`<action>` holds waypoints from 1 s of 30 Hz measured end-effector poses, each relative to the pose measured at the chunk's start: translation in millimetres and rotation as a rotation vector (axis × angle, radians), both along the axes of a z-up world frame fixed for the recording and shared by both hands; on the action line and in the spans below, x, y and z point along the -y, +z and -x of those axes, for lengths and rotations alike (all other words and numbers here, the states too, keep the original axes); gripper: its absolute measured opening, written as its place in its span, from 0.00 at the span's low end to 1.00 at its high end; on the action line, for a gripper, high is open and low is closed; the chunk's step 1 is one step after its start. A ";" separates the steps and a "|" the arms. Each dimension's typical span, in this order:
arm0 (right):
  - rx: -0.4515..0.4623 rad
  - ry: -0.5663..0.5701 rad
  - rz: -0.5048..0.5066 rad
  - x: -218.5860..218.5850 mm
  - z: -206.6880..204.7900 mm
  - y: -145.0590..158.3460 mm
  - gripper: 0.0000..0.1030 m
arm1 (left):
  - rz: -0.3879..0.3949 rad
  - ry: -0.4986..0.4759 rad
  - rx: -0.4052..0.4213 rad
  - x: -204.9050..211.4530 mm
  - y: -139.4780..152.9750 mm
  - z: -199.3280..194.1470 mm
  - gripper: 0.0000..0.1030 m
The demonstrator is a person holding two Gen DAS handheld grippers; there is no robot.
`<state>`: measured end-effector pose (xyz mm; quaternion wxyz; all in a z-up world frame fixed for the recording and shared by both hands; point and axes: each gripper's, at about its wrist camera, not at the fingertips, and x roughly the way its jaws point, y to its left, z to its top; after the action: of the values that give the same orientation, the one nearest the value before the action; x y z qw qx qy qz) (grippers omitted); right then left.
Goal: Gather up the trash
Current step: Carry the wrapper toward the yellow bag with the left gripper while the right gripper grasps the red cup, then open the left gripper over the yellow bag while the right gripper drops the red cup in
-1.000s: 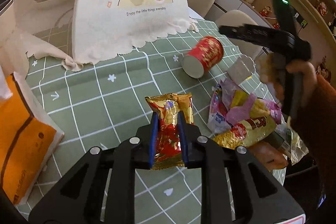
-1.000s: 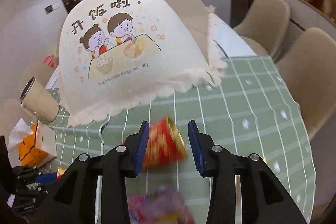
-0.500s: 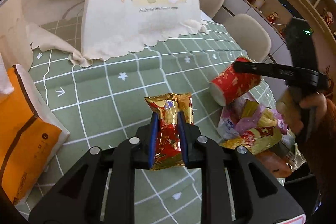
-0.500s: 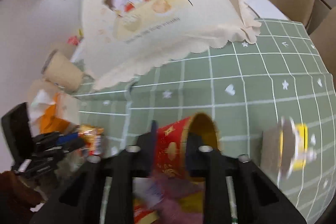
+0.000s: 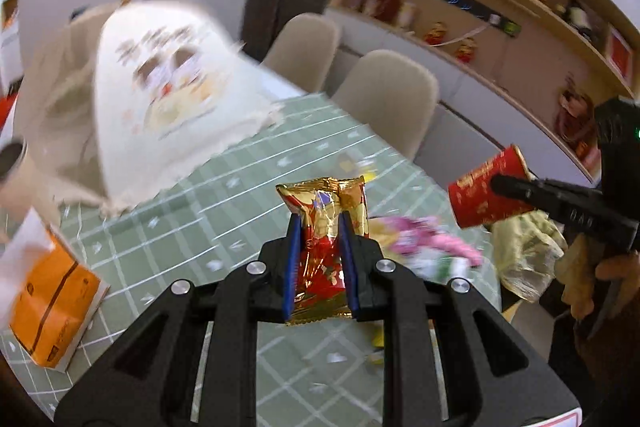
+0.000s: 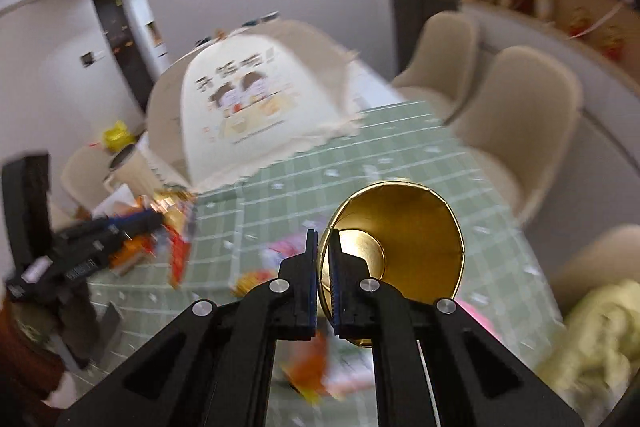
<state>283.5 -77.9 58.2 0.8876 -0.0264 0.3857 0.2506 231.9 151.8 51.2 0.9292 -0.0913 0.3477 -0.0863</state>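
Left fingers (image 5: 319, 243) pinch snack packet (image 5: 324, 227); right fingers (image 6: 325, 269) pinch cup (image 6: 404, 227) wall; table litter blurred.

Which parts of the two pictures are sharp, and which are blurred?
Left wrist view: the left claw and its gold-red snack packet are sharp; the food cover and tablecloth are smeared. Right wrist view: the right claw and the red cup with its gold inside are sharp; the wrappers behind are smeared.

Food cover (image 5: 168, 99) print blurred – wrapper pile (image 6: 304, 371) smeared, unreadable
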 end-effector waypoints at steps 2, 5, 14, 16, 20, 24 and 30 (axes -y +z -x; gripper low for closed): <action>0.031 -0.057 0.014 34.0 18.3 7.3 0.07 | -0.017 -0.032 0.018 25.4 11.0 2.7 0.18; 0.047 -0.141 0.006 85.5 37.9 12.7 0.07 | -0.053 -0.093 0.041 71.0 24.1 3.9 0.18; 0.092 -0.363 0.035 236.2 70.5 20.3 0.07 | -0.045 -0.326 0.066 222.5 36.1 -15.2 0.18; 0.108 -0.416 0.041 273.6 76.9 24.2 0.07 | -0.026 -0.380 0.056 258.3 34.7 -23.8 0.18; 0.139 -0.514 0.042 334.9 86.6 30.9 0.07 | 0.066 -0.505 0.006 327.5 22.9 -46.6 0.18; 0.163 -0.584 0.026 382.6 95.4 36.2 0.07 | 0.117 -0.568 -0.062 384.1 5.0 -70.4 0.18; 0.155 -0.638 0.037 424.7 88.9 27.3 0.07 | 0.040 -0.613 -0.128 471.4 -26.2 -103.4 0.18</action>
<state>194.6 -502.6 85.5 0.9474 0.0609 0.3103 -0.0499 335.3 -319.7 25.0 0.8339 -0.0058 0.4153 -0.3635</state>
